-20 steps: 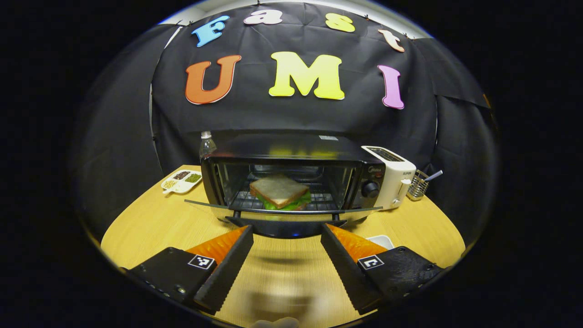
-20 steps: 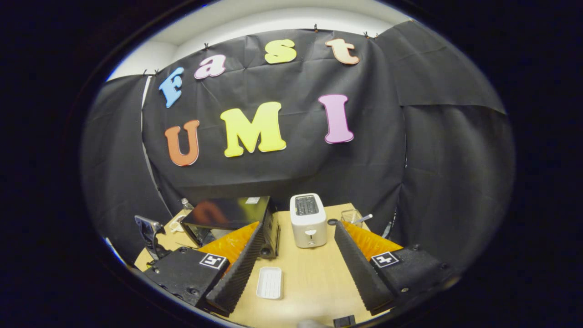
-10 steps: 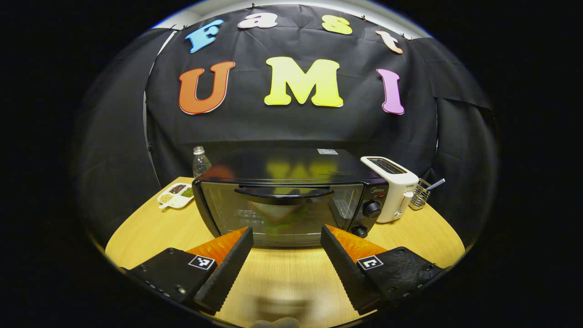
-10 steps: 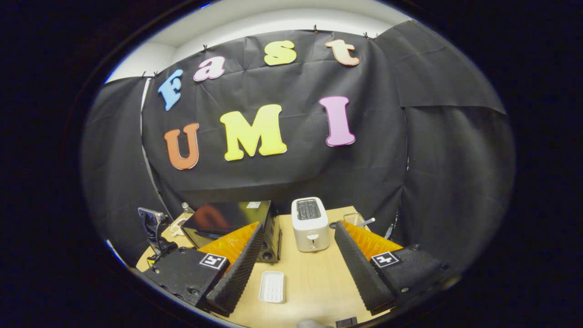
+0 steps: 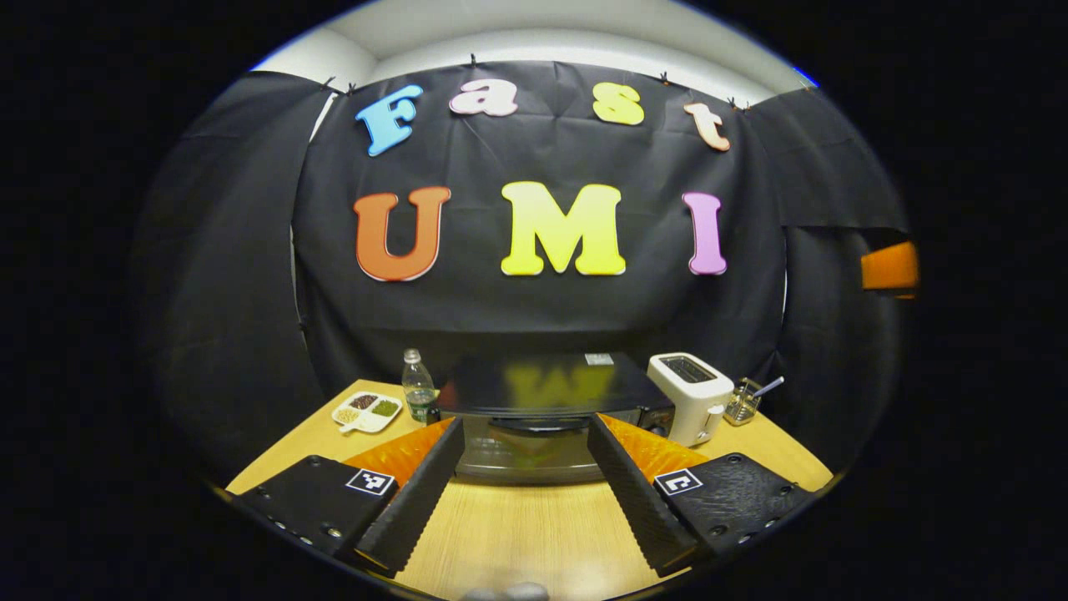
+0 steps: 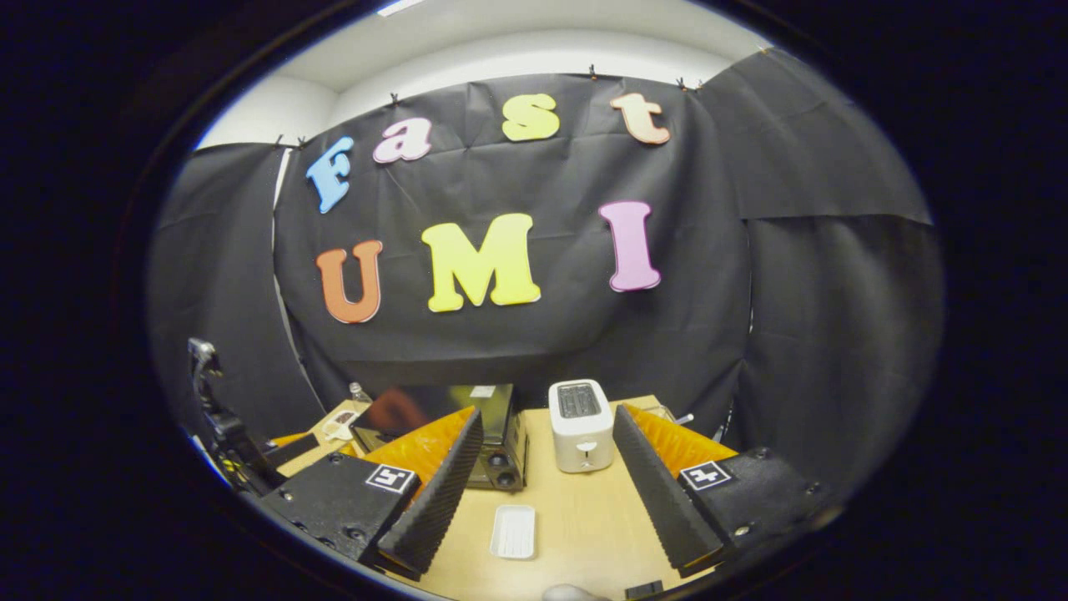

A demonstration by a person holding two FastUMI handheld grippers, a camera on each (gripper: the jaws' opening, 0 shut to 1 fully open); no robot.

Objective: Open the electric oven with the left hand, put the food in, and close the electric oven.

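Two grippers are seen with fingers spread wide and nothing held between them: the left gripper (image 5: 524,484) is held above the near part of the table (image 5: 517,534), well back from the oven, and the right gripper (image 6: 542,492) is held farther to the right, near a small white tray (image 6: 513,532) lying bare on the wood.

The electric oven (image 5: 542,417) stands at the middle of the table with its door raised against the front, the handle (image 5: 538,424) being visible across the top of the glass. The food cannot be made out through the dim glass, so it is only judged to be inside. The task is judged to be nearly or fully done.

Little risk remains. The door may not be fully latched, which cannot be told from here; it could then drop open. A careless pull-back of the left gripper could brush the bottle (image 5: 417,396) just left of the oven, and the right gripper could knock the toaster (image 6: 581,424) beyond it.
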